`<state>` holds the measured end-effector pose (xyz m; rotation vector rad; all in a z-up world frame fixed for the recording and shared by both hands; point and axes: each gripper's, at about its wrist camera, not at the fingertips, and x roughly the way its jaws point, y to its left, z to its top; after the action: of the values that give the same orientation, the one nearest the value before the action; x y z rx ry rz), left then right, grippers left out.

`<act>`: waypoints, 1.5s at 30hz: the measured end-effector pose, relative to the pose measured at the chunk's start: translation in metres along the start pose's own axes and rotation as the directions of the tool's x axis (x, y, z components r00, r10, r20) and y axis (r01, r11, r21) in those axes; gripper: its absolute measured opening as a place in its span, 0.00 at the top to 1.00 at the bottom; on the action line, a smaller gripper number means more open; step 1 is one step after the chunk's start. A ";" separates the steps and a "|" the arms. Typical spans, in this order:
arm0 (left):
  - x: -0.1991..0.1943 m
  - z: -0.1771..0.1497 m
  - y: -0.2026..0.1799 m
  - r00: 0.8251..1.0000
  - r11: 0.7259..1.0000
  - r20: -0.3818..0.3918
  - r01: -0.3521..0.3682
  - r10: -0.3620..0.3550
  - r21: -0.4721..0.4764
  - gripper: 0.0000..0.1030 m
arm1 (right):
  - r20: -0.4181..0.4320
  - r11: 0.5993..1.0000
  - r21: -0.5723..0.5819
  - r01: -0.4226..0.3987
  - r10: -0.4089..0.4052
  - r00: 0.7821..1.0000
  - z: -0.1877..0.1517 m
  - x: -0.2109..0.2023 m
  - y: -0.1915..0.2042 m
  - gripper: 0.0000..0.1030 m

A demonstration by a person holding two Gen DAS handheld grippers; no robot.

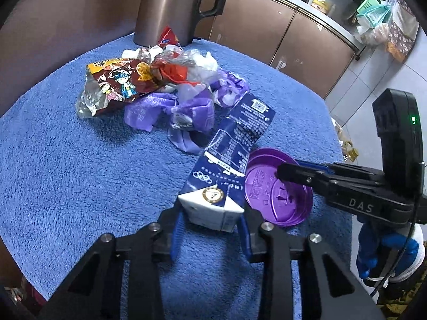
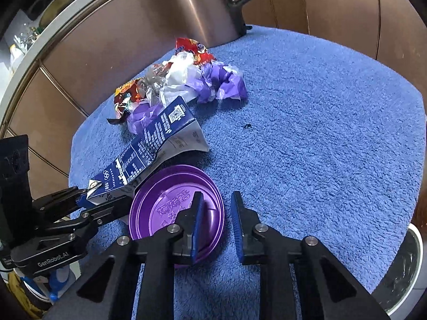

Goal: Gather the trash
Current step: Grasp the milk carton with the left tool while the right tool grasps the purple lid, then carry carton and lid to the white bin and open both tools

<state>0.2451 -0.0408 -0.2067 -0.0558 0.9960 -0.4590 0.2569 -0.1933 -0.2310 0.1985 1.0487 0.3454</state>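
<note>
The left claw (image 1: 210,221) is clamped on the near end of a dark blue and white paper milk carton (image 1: 234,144), its 2 blue pads pressed to the carton's 2 sides. The flattened carton runs away from the claw toward the middle of the bench, and its long edge lies against the rim of a round purple plastic cup lid (image 2: 165,205).

The right claw (image 2: 217,213) stands apart. 1 finger is over the lid's face and the other is outside it on the cloth. The lid's right-hand rim sits in the gap between the pads, and neither pad visibly presses on it. The left wrist view shows a hand in a blue and white glove (image 1: 395,250) holding this claw.

Carton and lid both lie near the bench's front edge, on the fluffy blue terry towel (image 2: 320,133) that covers the bench.

Past the carton's far end, toward the back edge, is a heap of rubbish:
- crumpled purple plastic bags (image 1: 186,109)
- clear and white plastic film (image 1: 197,64)
- a foil snack bag with cartoon figures (image 1: 114,82)
- a small red wrapper (image 1: 168,37)

Behind the heap, at the back edge, stands a bronze metal jug with a black handle (image 1: 165,8). Brown cabinet doors (image 1: 293,40) run beyond the bench.
</note>
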 end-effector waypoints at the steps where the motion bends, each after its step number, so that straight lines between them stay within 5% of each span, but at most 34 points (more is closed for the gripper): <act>1: -0.001 -0.001 0.000 1.000 1.000 0.003 0.003 -0.003 -0.003 0.68 | 0.000 1.000 -0.002 -0.002 0.002 1.000 0.000 0.000 0.000 0.89; 5: -0.012 -0.008 -0.002 1.000 1.000 0.025 0.011 -0.011 -0.002 0.68 | 0.013 1.000 -0.017 0.003 -0.003 1.000 -0.003 -0.005 0.002 0.95; 28: -0.083 -0.032 -0.009 0.989 0.990 0.118 0.099 -0.087 -0.104 0.71 | 0.149 0.997 0.064 0.030 -0.039 0.988 -0.064 -0.105 -0.018 0.95; 33: -0.091 -0.038 -0.010 0.990 0.991 0.127 0.074 -0.060 -0.115 0.72 | 0.180 0.994 0.101 0.051 -0.069 0.981 -0.082 -0.126 -0.030 0.95; 39: -0.101 -0.032 -0.029 0.988 0.995 0.140 0.072 -0.062 -0.068 0.72 | 0.245 0.981 0.173 0.092 -0.133 0.960 -0.098 -0.162 -0.055 0.95; 45: -0.097 -0.012 -0.076 0.986 0.994 0.132 0.097 -0.102 0.043 0.71 | 0.310 0.942 0.285 0.179 -0.268 0.912 -0.116 -0.206 -0.097 0.95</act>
<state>0.1647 -0.0693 -0.1172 -0.1029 0.8550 -0.5573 0.0801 -0.3600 -0.1514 0.3485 0.7525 -0.0369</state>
